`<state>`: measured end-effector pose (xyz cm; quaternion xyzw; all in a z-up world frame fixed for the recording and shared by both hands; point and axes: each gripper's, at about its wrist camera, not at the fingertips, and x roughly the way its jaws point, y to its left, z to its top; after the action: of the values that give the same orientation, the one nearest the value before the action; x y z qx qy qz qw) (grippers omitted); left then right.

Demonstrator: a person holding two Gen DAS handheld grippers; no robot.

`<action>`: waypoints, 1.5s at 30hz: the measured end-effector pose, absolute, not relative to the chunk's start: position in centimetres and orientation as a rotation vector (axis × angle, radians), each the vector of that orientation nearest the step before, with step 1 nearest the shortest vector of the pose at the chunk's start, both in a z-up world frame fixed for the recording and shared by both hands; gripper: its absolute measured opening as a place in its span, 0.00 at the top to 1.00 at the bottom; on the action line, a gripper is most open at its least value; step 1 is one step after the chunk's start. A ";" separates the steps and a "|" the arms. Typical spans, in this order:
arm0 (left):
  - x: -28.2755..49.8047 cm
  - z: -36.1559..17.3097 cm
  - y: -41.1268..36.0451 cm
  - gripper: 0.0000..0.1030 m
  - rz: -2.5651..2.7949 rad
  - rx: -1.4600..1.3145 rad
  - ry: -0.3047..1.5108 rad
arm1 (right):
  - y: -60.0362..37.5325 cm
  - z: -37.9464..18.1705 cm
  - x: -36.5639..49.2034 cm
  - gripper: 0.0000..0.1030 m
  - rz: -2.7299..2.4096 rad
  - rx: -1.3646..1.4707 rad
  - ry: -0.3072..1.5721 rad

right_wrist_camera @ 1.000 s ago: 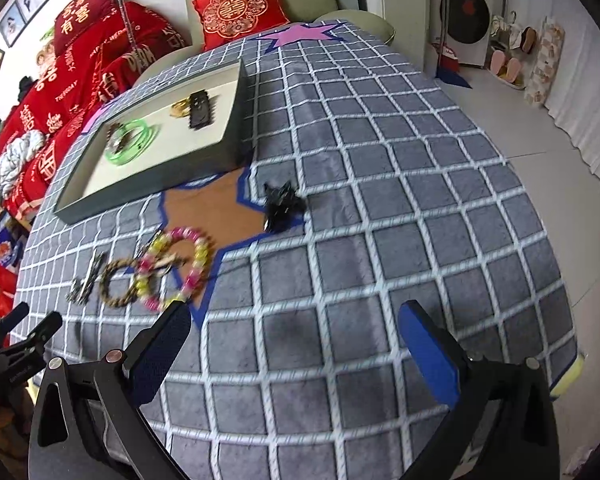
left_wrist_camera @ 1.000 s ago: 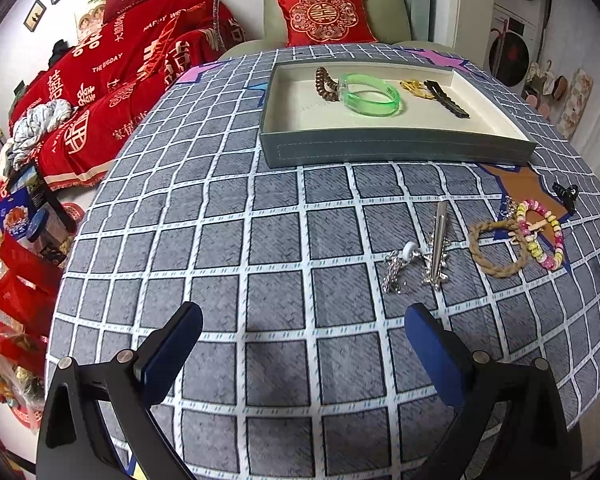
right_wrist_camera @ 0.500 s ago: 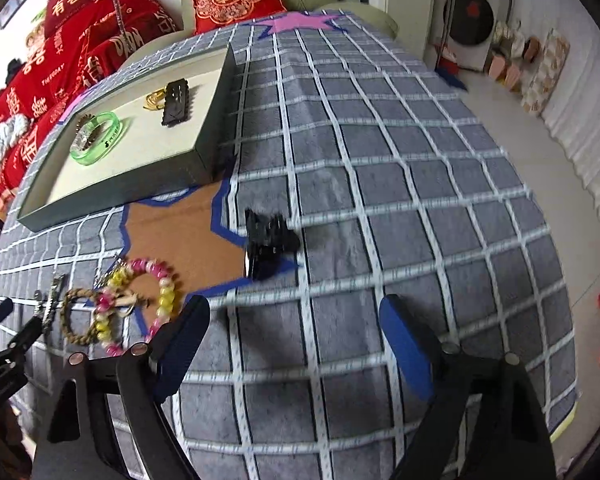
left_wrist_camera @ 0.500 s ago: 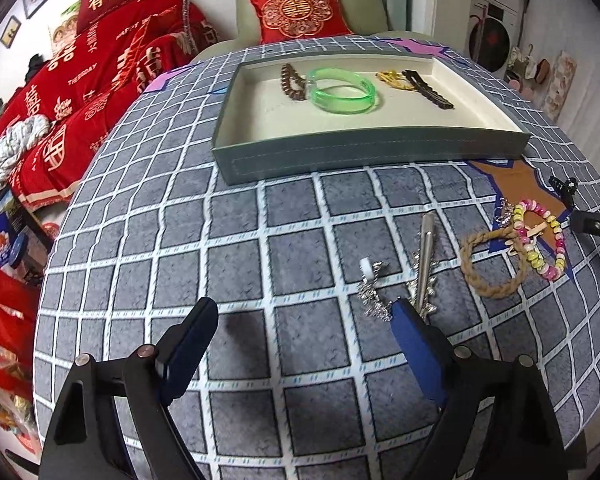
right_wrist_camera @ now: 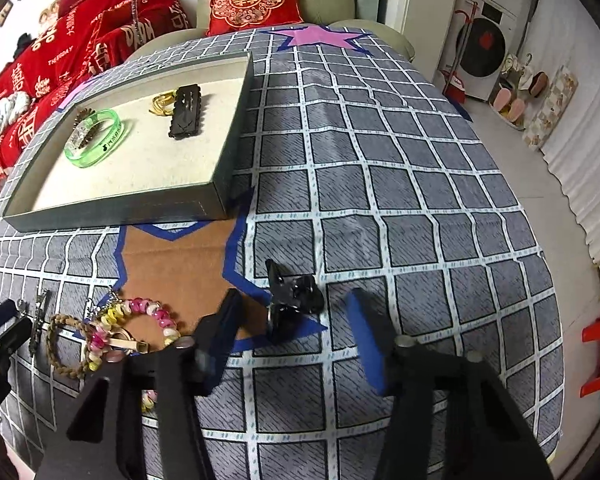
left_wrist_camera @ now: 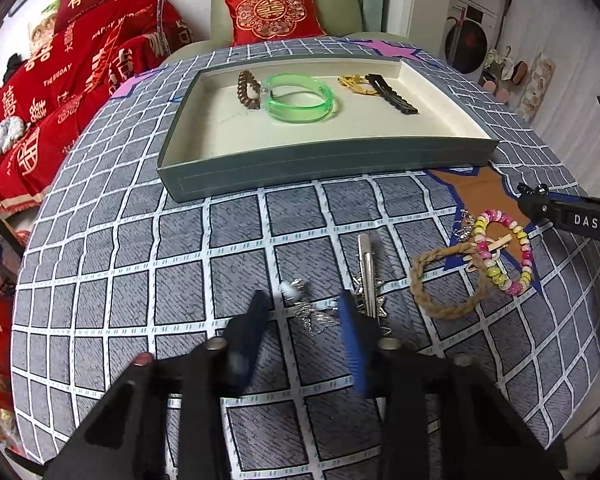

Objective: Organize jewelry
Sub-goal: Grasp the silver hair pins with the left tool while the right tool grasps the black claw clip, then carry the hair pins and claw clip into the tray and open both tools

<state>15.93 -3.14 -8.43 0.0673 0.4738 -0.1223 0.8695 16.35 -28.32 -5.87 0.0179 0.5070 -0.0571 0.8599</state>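
A grey jewelry tray [left_wrist_camera: 324, 168] [right_wrist_camera: 120, 208] holds a green bangle [left_wrist_camera: 300, 98] [right_wrist_camera: 94, 138], a brown bracelet [left_wrist_camera: 247, 90], a gold piece [left_wrist_camera: 352, 83] and a black hair clip [left_wrist_camera: 392, 94] [right_wrist_camera: 186, 116]. On the cloth lie a silver chain [left_wrist_camera: 312, 312], a silver clip [left_wrist_camera: 367, 274], a rope bracelet [left_wrist_camera: 444, 284] [right_wrist_camera: 66, 344] and a pink-yellow bead bracelet [left_wrist_camera: 504, 256] [right_wrist_camera: 140, 320]. My left gripper [left_wrist_camera: 304, 312] is open, its fingers either side of the silver chain. My right gripper [right_wrist_camera: 294, 316] is open around a black claw clip [right_wrist_camera: 292, 300].
A checked grey cloth [left_wrist_camera: 140, 260] covers the round table. A brown star patch [right_wrist_camera: 180, 264] lies under the bead bracelet. Red bedding [left_wrist_camera: 60, 92] is at the left, an armchair with a red cushion [left_wrist_camera: 274, 10] behind, a washing machine [right_wrist_camera: 480, 48] at the right.
Both grippers have moved forward and down toward the table and narrowed their opening. The left now brackets the silver chain, the right brackets the black claw clip.
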 end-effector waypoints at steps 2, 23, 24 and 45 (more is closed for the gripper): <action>15.8 -8.4 -3.3 0.67 -0.264 0.141 0.988 | -28.2 -5.8 16.4 0.72 -0.118 0.032 1.060; 14.6 -3.0 -0.4 0.67 -0.273 0.016 0.896 | -28.9 -1.4 13.2 0.76 0.008 0.192 0.985; 14.7 -2.5 -0.3 0.67 -0.276 0.012 0.886 | -28.8 -1.0 13.2 0.76 0.015 0.194 0.979; 24.7 1.1 -0.7 0.67 -0.250 0.011 0.818 | -23.4 3.9 22.7 0.76 0.174 0.126 0.911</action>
<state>24.66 -0.73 1.07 0.0052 0.3967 -0.1214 0.9099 22.67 -23.44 3.90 0.0608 0.4392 0.0840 0.8924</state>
